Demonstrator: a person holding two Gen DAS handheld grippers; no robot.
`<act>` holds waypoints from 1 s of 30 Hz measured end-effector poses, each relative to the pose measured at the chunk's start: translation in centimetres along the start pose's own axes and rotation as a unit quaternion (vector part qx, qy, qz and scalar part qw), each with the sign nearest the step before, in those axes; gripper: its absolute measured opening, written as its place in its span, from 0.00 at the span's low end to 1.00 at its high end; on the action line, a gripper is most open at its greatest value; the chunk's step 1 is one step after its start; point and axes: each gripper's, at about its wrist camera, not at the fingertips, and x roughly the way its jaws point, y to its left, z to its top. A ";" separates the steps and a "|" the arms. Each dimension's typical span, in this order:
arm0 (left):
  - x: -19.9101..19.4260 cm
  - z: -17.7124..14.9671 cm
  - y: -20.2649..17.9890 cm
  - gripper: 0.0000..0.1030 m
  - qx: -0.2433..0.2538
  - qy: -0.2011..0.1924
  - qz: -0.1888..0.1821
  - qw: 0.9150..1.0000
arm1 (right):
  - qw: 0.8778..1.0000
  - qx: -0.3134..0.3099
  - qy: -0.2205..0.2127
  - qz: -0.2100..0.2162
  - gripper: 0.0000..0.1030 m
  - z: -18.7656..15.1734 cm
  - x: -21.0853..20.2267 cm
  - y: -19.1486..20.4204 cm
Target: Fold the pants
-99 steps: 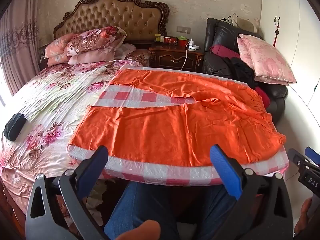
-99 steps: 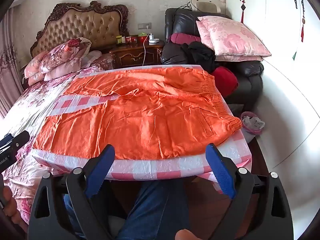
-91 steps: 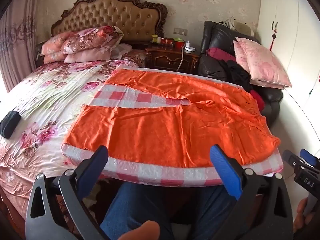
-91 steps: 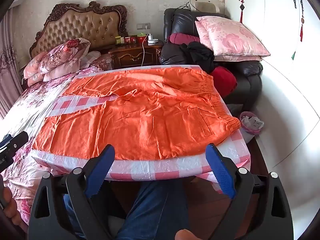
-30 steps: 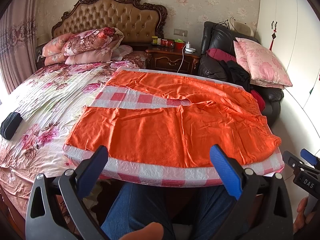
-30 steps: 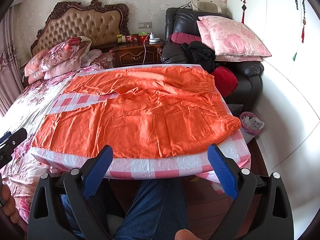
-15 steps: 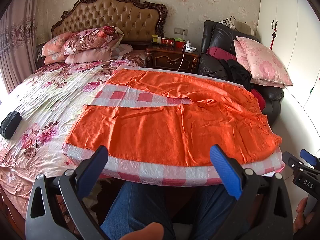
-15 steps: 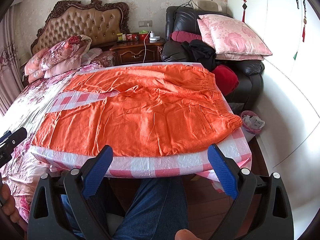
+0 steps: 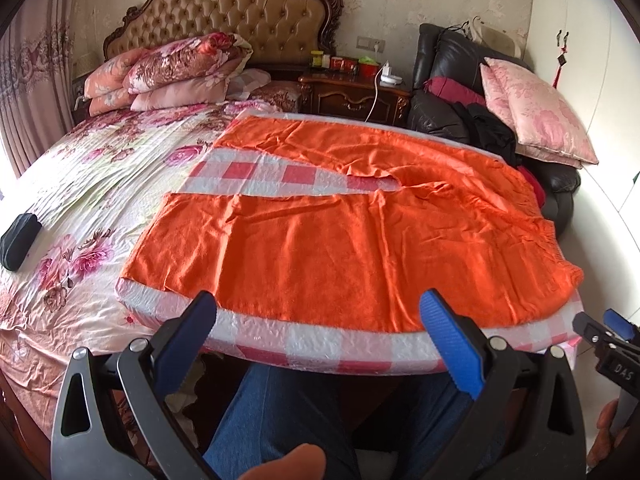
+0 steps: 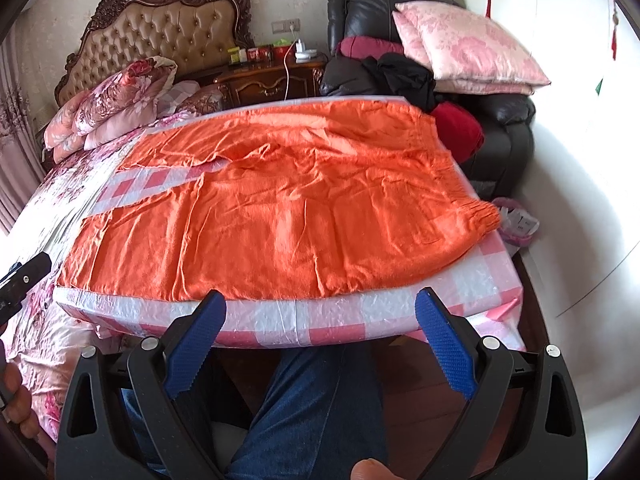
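Left wrist view: left gripper [image 9: 318, 314], jaws wide, empty, poised off the board's near edge, likely for a first grab. Right gripper [image 10: 320, 312], likewise wide and empty. Orange pants [image 9: 360, 236], spread flat on the checked board [image 9: 312, 344], legs leftward, waistband at the right edge. Beyond, floral bed [image 9: 100, 184].

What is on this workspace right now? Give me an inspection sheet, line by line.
Surface: pink-and-white checked board lying on the floral bed.
Job's things: orange pants spread flat, unfolded, legs apart, waistband toward the armchair.
Clutter: black pouch on the bed; stacked pillows by the headboard.
Grippers: left gripper and right gripper open, short of the board, holding nothing.
Cables: white charger cable hanging over the nightstand.
Surroundings: black armchair piled with cushions and clothes.
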 end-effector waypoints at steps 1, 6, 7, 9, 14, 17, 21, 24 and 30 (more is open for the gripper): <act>0.6 0.4 0.2 0.99 0.000 0.005 0.001 1.000 | 1.000 -0.002 0.002 0.001 0.90 0.4 0.5 -0.1; 4.9 2.1 2.2 0.99 -0.009 0.035 0.007 0.999 | 0.997 0.024 0.041 0.066 0.90 5.7 5.0 -1.9; 5.8 2.3 2.8 0.99 -0.015 0.040 0.009 0.999 | 0.995 0.032 0.048 0.083 0.90 7.1 5.9 -2.4; 7.2 2.7 3.9 0.99 -0.026 0.050 0.014 0.998 | 0.987 0.073 0.082 0.121 0.90 11.2 9.3 -4.5; 10.5 2.3 7.0 0.99 -0.060 0.088 0.030 0.994 | 0.989 0.064 0.121 0.052 0.90 23.1 18.3 -8.1; 12.0 1.9 8.4 0.99 -0.070 0.111 0.041 0.991 | 0.990 -0.055 0.121 -0.041 0.90 28.0 22.8 -7.5; 13.7 1.9 10.4 0.99 -0.090 0.134 0.060 0.985 | 0.986 -0.007 0.164 0.002 0.88 32.7 29.4 -10.3; 14.4 2.5 11.5 0.99 -0.095 0.142 0.074 0.983 | 0.983 -0.038 0.181 -0.014 0.81 34.1 32.9 -10.0; 15.3 4.6 13.8 0.99 -0.102 0.143 0.100 0.979 | 0.964 -0.155 0.213 -0.039 0.77 35.1 37.4 -8.0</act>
